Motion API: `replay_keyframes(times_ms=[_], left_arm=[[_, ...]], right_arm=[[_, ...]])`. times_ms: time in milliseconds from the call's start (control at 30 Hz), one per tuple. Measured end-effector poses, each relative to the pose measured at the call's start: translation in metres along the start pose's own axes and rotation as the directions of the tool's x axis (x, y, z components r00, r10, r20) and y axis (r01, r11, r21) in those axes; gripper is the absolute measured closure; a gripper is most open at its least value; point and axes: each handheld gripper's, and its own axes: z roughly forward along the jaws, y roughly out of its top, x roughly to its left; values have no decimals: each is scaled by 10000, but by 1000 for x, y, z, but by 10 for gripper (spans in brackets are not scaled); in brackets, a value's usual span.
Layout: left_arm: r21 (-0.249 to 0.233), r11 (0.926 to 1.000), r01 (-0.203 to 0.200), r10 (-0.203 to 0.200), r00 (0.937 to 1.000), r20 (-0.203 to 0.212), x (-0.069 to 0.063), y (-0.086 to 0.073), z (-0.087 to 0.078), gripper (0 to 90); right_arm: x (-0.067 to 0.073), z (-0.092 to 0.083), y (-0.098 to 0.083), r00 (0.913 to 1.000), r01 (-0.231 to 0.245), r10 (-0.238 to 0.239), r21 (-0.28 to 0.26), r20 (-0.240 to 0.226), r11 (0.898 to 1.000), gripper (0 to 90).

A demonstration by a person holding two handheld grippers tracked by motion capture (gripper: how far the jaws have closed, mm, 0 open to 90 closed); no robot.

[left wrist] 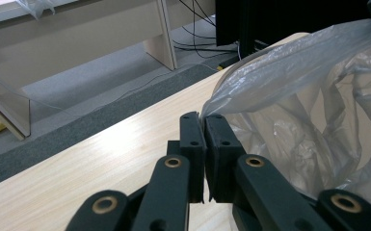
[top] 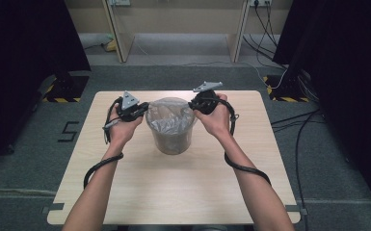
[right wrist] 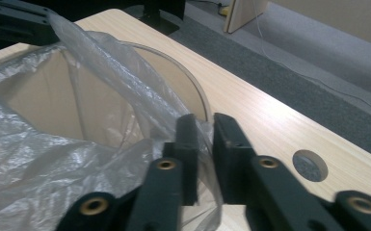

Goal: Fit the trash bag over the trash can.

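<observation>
A clear round bin (top: pixel 172 142) stands in the middle of the table, lined with a thin see-through plastic bag (top: pixel 169 121). My left gripper (top: pixel 143 109) is at the bin's left rim. In the left gripper view its jaws (left wrist: pixel 203 118) are shut on the edge of the bag (left wrist: pixel 294 91). My right gripper (top: pixel 193 105) is at the right rim. In the right gripper view its jaws (right wrist: pixel 205 121) stand a narrow gap apart, and the bag's film (right wrist: pixel 53 159) runs through the gap just over the bin rim (right wrist: pixel 192 84). The film is stretched between the two grippers.
The light wooden table (top: pixel 173 192) has a round grey plug (right wrist: pixel 309 165) near its right side. Beyond its far edge lie grey carpet, a wooden shelf frame (top: pixel 120 43) and floor cables (top: pixel 298 125). Black curtains hang on both sides.
</observation>
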Motion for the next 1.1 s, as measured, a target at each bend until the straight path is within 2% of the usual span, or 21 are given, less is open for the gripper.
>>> replay_keyframes(times_ms=[133,500,900,1100], left_arm=[[41,10000,-34,34,10000,40,1,4,2,863],[296,9994,202,-207,9997,154,4,5,13,884],[366,9990,274,-279,9995,133,5,6,15,870],[344,9991,240,-243,9996,106,5,6,15,866]], right_arm=[[-3,2,0,9999,-129,130,-43,58,9999,900],[-9,10,-4,9989,-357,363,-189,295,9992,900],[-12,17,-8,9984,-516,517,-17,216,9987,895],[-14,16,-17,9984,-540,541,-85,143,9985,848]])
